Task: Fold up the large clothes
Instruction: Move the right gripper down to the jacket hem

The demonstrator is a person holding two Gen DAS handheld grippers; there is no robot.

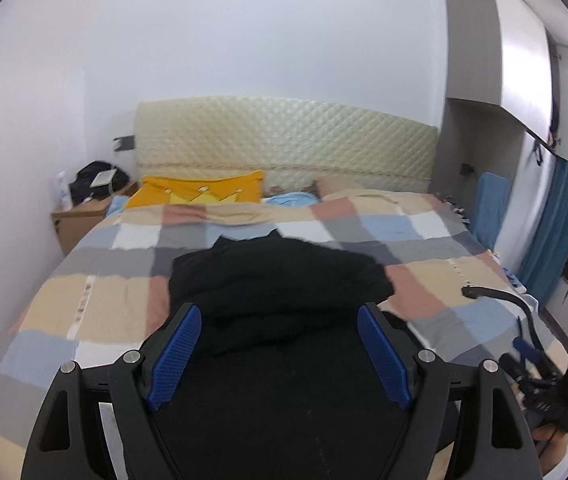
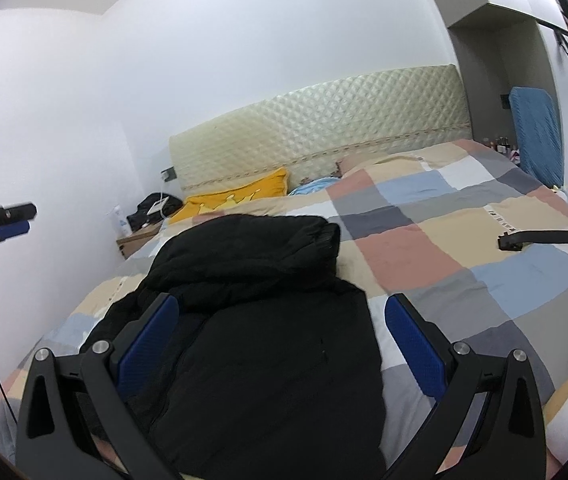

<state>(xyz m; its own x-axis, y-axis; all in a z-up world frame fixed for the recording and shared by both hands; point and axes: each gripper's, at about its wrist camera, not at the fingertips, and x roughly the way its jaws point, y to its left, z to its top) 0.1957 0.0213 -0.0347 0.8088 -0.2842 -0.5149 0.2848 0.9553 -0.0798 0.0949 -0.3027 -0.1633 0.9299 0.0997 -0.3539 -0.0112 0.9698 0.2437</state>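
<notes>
1. The bulky black padded jacket (image 2: pixel 260 320) lies on the checked patchwork bed quilt (image 2: pixel 443 248), ahead of both jaws, its far part already doubled over.
2. The left gripper (image 1: pixel 280 356) and right gripper (image 2: pixel 280 344) hover with jaws wide, holding nothing.
3. Likely 1 or 2 folds remain.

The left wrist view looks forward between its gripper's (image 1: pixel 280 322) fingers, low and close over the bed's (image 1: pixel 423 288) foot end, facing the headboard (image 1: pixel 284 140) squarely. The right wrist view sits just as near behind its own gripper (image 2: pixel 282 320), tilted, facing the headboard (image 2: pixel 323 120) obliquely. Both share the jacket (image 1: pixel 276 276) (image 2: pixel 252 264), bed (image 2: pixel 443 248) and yellow pillow (image 1: pixel 200 194) (image 2: pixel 240 196).
</notes>
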